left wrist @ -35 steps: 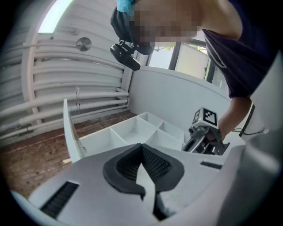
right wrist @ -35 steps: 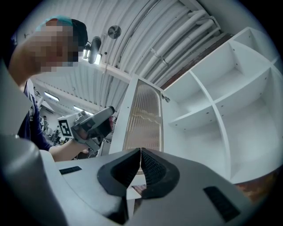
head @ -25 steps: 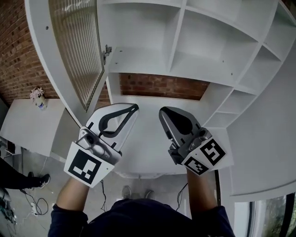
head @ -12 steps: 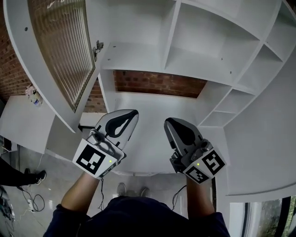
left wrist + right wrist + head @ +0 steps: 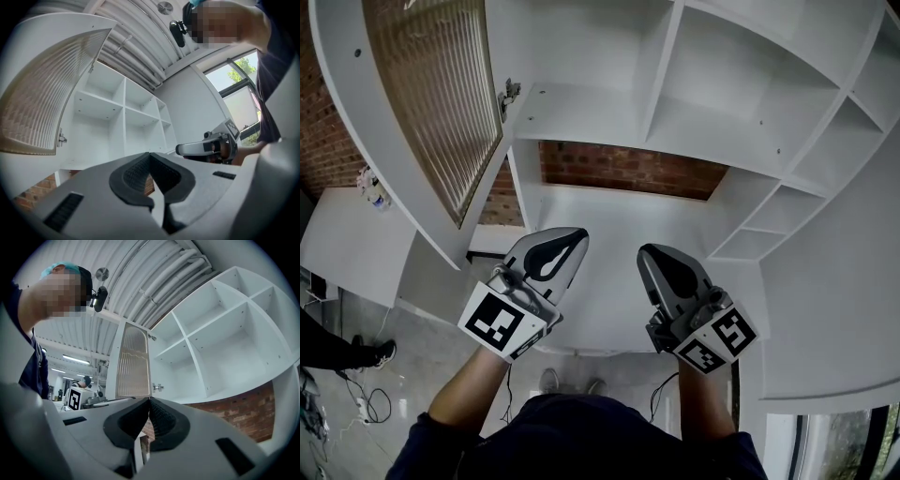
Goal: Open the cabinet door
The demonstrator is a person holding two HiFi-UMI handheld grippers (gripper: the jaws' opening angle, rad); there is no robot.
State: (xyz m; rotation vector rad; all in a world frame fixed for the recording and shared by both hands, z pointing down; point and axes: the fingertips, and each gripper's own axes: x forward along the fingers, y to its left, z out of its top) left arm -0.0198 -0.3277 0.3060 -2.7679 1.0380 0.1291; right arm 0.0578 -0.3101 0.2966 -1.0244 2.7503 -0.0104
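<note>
The cabinet door [image 5: 431, 103], white-framed with ribbed glass, stands swung open at the upper left, held by its hinge [image 5: 510, 91]. It also shows in the left gripper view as the door [image 5: 47, 103] and in the right gripper view as the door [image 5: 133, 362]. Behind it the white shelf compartments [image 5: 656, 84] are bare. My left gripper [image 5: 577, 234] is shut on nothing, below the door and apart from it; its pads meet [image 5: 150, 153]. My right gripper [image 5: 645, 251] hangs beside it, also shut and empty [image 5: 149, 399], over the white counter [image 5: 609, 220].
A brick wall [image 5: 619, 173] backs the gap under the shelves. A low white table [image 5: 347, 244] with a small flower vase [image 5: 370, 187] stands at left. A person's shoe [image 5: 380, 354] and cables [image 5: 366, 408] are on the floor.
Both grippers have sunk toward the bottom of the head view, away from the shelves, and the left one has rolled. The door stays open.
</note>
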